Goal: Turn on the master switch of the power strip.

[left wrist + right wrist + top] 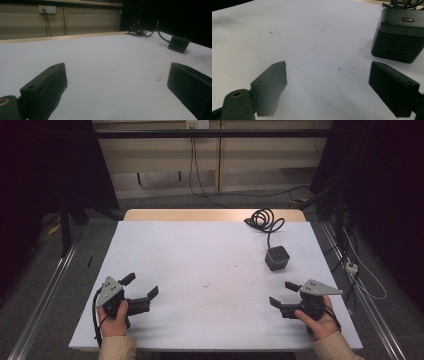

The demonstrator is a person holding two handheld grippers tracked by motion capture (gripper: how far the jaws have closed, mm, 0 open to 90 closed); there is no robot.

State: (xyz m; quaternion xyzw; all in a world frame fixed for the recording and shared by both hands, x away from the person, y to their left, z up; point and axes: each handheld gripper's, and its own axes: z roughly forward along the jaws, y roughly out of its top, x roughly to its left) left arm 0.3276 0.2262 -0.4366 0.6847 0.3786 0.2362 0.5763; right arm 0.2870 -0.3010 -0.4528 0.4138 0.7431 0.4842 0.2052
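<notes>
From my remote seat, the high view shows the white table (210,270) with both tools parked near its front edge. At lower left of the frame, my left gripper (141,288) sits in the person's left hand (116,315), jaws spread wide with nothing between them. At lower right, the right gripper (281,293) rests in the right hand (316,317), jaws likewise parted and empty. A dark cube-shaped power block (277,258) stands on the table right of centre, just beyond the right gripper, its black cord (265,220) coiled at the table's far edge. In the right gripper view the block (400,37) fills the upper right corner, apart from the jaws. Small dark specks (206,284) mark the middle of the tabletop.
</notes>
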